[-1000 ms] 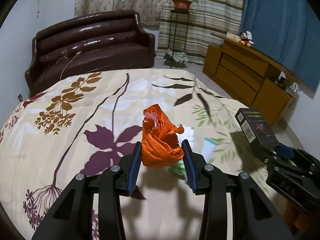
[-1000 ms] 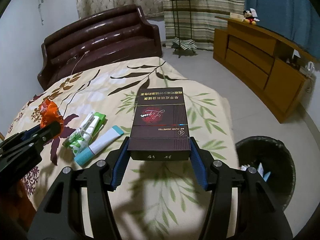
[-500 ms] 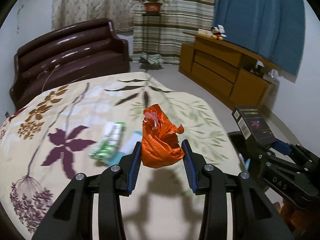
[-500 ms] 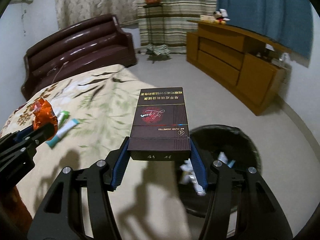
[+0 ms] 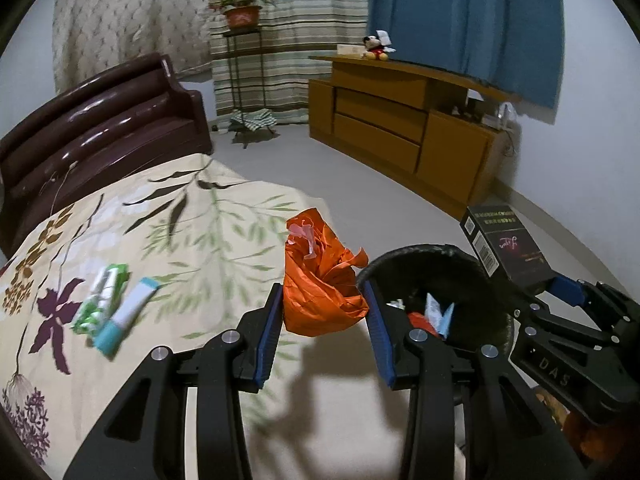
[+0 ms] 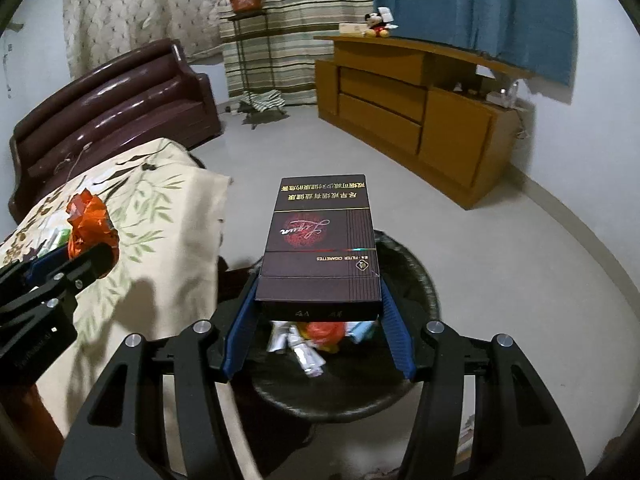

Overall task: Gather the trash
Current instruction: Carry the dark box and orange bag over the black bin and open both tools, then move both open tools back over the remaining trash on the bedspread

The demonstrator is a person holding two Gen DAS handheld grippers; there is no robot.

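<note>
The left gripper (image 5: 322, 322) is clamped on a crumpled orange plastic wrapper (image 5: 318, 282), its blue-padded fingers (image 5: 269, 330) pressing the wrapper's two sides, and holds it above the edge of the bed with the floral cream bedspread (image 5: 180, 232). The right gripper (image 6: 318, 322) is closed on a dark maroon rectangular cigarette carton (image 6: 320, 252), gripped at its near end and held level directly over the round black trash bin (image 6: 424, 280). Inside the bin lie an orange scrap and several pale wrappers. In the left wrist view the bin stands on the floor just beside the bed, to the right of the wrapper. On the bedspread, left of the left gripper, lie a green-and-white crinkled packet (image 5: 102, 294) and a white tube with a teal end (image 5: 126, 314), touching each other. Further back stand a dark brown leather sofa (image 5: 96, 120), a wooden sideboard (image 5: 400, 128) with a plush mouse toy (image 5: 376, 46) on top, and a potted plant on a metal stand (image 5: 242, 14).
</note>
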